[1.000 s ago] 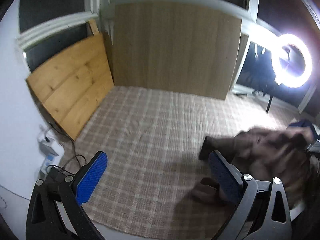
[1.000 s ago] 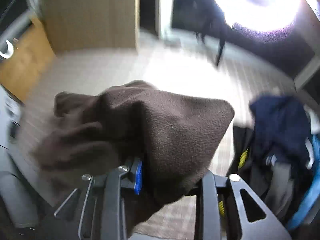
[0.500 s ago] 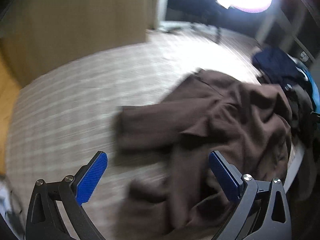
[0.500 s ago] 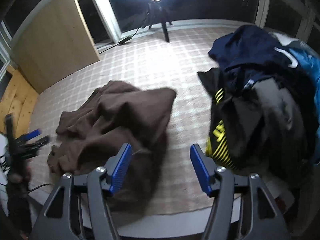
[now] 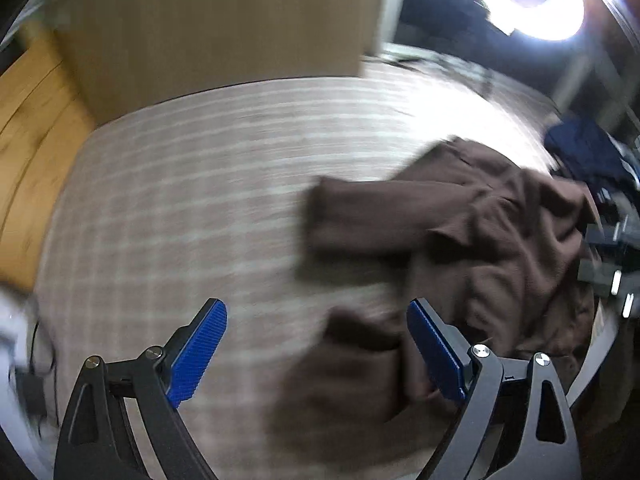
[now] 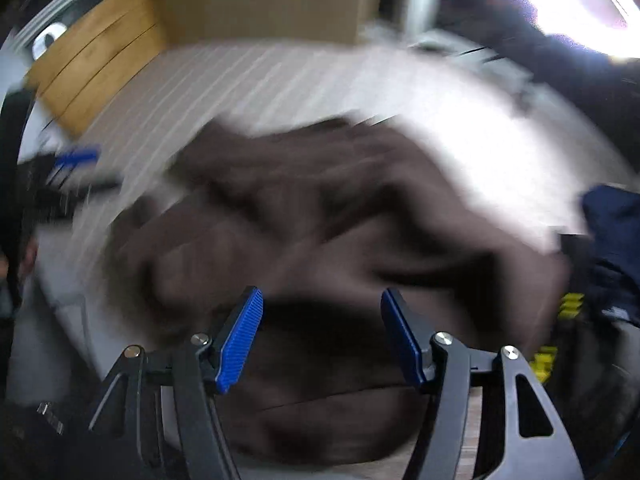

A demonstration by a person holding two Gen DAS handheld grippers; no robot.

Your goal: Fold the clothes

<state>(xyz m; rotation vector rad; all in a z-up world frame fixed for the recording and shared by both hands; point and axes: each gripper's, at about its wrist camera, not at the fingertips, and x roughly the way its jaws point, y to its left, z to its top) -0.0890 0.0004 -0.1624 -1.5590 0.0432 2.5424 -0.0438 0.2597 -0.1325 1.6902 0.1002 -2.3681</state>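
A brown fleece garment (image 5: 496, 248) lies crumpled on the plaid-covered surface (image 5: 180, 208), at the right in the left wrist view. My left gripper (image 5: 316, 352) is open and empty, its right finger over the garment's near edge. In the right wrist view the same garment (image 6: 320, 216) fills the middle, blurred. My right gripper (image 6: 322, 336) is open and empty just above its near part. The left gripper's blue pads (image 6: 74, 158) show blurred at the far left there.
A pile of other clothes, navy and black with yellow marks (image 6: 604, 248), lies at the right; it also shows in the left wrist view (image 5: 584, 156). Wooden boards (image 5: 224, 20) lean at the back and left. A ring light (image 5: 528, 4) glares at top right.
My right gripper let go of the brown garment, which now lies on the surface, and has moved in low over it. Both views are swinging.
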